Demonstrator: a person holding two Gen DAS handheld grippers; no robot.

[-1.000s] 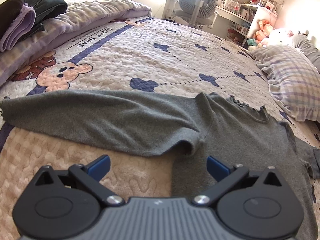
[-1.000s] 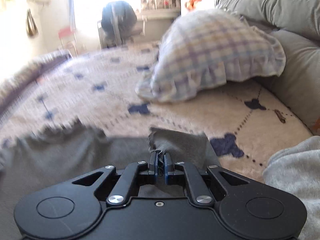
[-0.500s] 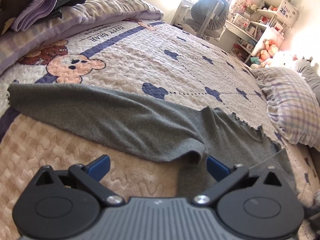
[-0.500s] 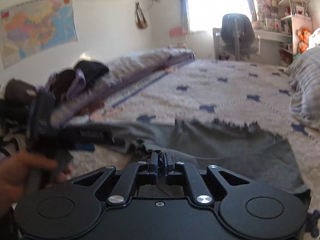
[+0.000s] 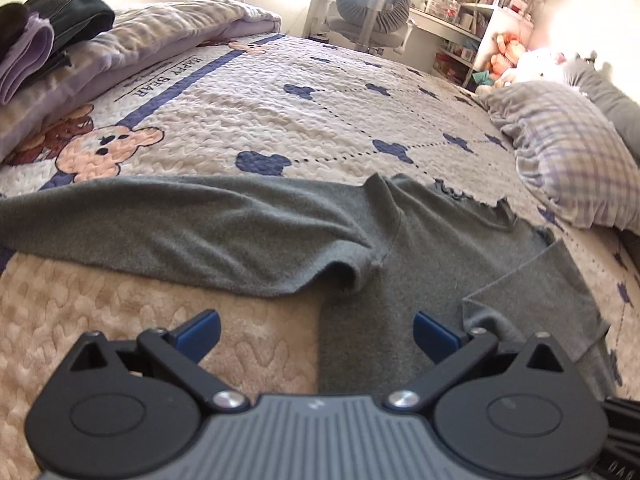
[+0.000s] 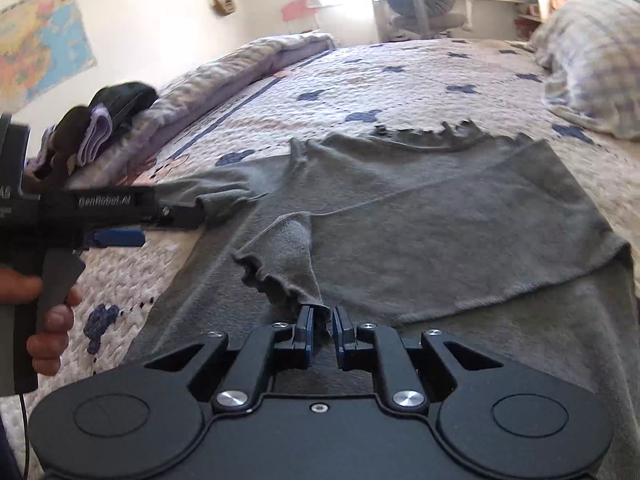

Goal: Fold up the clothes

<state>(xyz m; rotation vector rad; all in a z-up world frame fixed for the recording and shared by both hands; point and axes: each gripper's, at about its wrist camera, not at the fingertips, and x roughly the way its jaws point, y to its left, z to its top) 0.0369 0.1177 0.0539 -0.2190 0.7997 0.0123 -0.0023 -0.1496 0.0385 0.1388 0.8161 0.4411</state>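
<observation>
Grey long-sleeved top (image 5: 424, 248) lies spread flat on the quilted bed cover (image 5: 280, 120), near the edge of the bed closest to the person. In the left wrist view, one sleeve (image 5: 180, 228) stretches straight out to the left across the cover, just below a printed bear (image 5: 108, 152). Further left, at the side of the bed, a pile of dark and lilac clothes (image 5: 44, 44) rests on a folded purple duvet (image 5: 152, 44). The left tool (image 5: 316, 332) hovers low over the bed edge with its blue-tipped fingers (image 5: 200, 330) spread wide apart and nothing between them; the top's side edge runs under the gap. In the right wrist view the same tool (image 6: 116, 238) shows side-on at the left, held by a hand (image 6: 48, 316), beside the armpit of the outstretched sleeve.

Toward the middle, the frilled neckline (image 6: 424, 134) faces the far side of the bed. The other sleeve (image 6: 460, 208) is folded diagonally across the chest, its ruffled cuff (image 6: 276, 280) lying on the body of the top. The right tool (image 6: 321, 330) sits just at that cuff, its fingers parted only narrowly, with a bit of cuff fabric hanging in the gap; whether they press it cannot be told.

At the far right, a checked pillow (image 5: 572, 160) rests on the cover.
</observation>
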